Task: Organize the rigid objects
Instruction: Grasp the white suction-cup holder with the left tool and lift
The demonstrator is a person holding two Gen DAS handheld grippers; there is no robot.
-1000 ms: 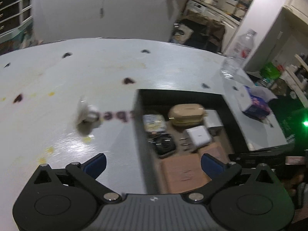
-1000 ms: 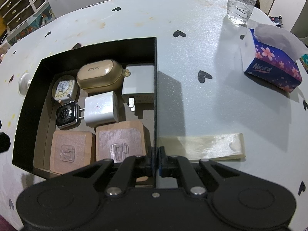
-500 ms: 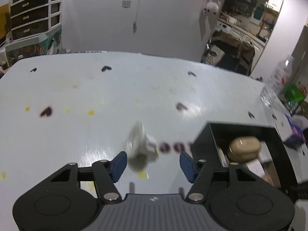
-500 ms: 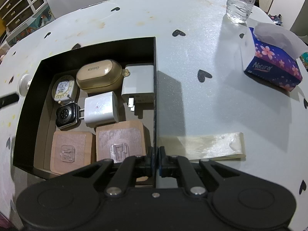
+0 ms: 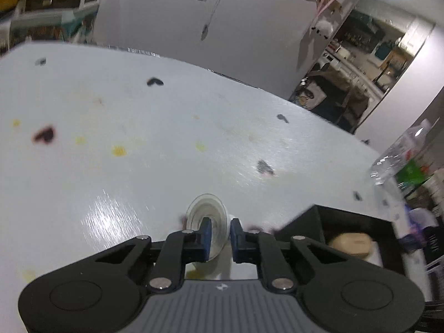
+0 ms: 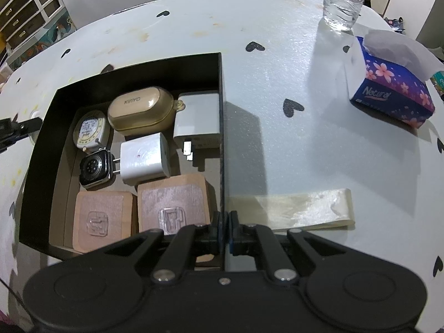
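Note:
My left gripper (image 5: 220,235) is shut on a clear suction cup (image 5: 206,215) with a white knob, low over the white table just left of the black box (image 5: 319,222). My right gripper (image 6: 224,229) is shut on the right wall of the black box (image 6: 221,127) near its front corner. The box holds a tan earbud case (image 6: 140,111), two white chargers (image 6: 145,158), a smartwatch (image 6: 94,168), a round tape measure (image 6: 90,131) and two tan square blocks (image 6: 173,205). The left gripper's fingers (image 6: 16,130) show at the box's left side.
A water bottle (image 6: 344,2) and a blue tissue pack (image 6: 391,88) stand at the table's far right. A strip of clear tape (image 6: 294,208) lies on the table right of the box. The table has black heart marks and yellow stains.
My left gripper swung left away from the box, came down over the suction cup and closed on it. My right gripper has held the box wall without moving.

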